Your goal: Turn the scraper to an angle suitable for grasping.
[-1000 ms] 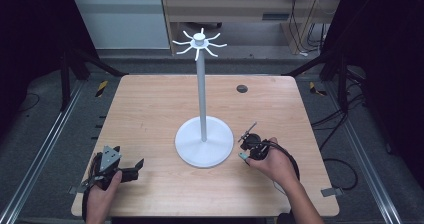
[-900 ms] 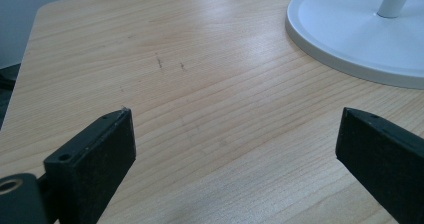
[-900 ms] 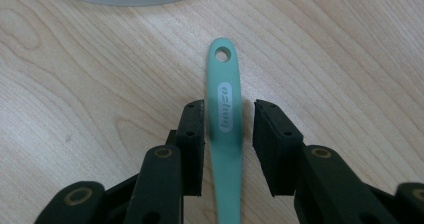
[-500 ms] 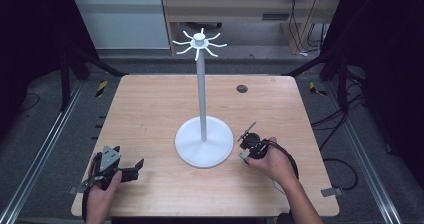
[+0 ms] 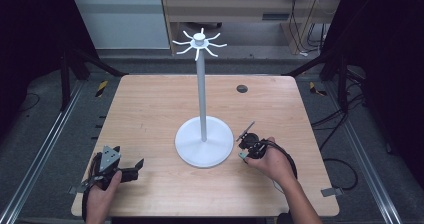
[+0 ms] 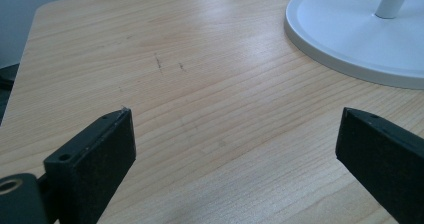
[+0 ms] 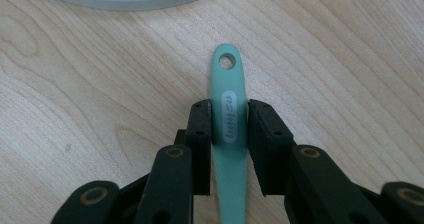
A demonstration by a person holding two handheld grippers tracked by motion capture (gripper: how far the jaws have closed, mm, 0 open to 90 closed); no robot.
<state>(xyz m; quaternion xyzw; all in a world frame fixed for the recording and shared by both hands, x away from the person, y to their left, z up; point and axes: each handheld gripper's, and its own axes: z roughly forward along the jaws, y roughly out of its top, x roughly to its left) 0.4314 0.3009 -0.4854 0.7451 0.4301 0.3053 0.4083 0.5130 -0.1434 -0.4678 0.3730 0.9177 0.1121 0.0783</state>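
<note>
A: 2 grippers sit low on the table (image 5: 150,104), 1 at each side of the stand (image 5: 202,139). How is the right gripper (image 7: 229,121) set?

B: Its jaws are pressed against a green handle (image 7: 229,134), 1 jaw on each flank. The handle's tip has a small hole and points toward the stand's white base, just short of its rim. It lies low over the wood; whether it touches cannot be told.

A: And in the high view?

B: The right gripper (image 5: 245,146) is just beside the base's right edge, held by the right hand (image 5: 272,161).

A: The left gripper (image 6: 235,134)?

B: Its jaws are spread wide, with bare wood between them. In the high view it (image 5: 127,171) rests near the front left corner, well apart from the stand, in the left hand (image 5: 102,196).
</note>
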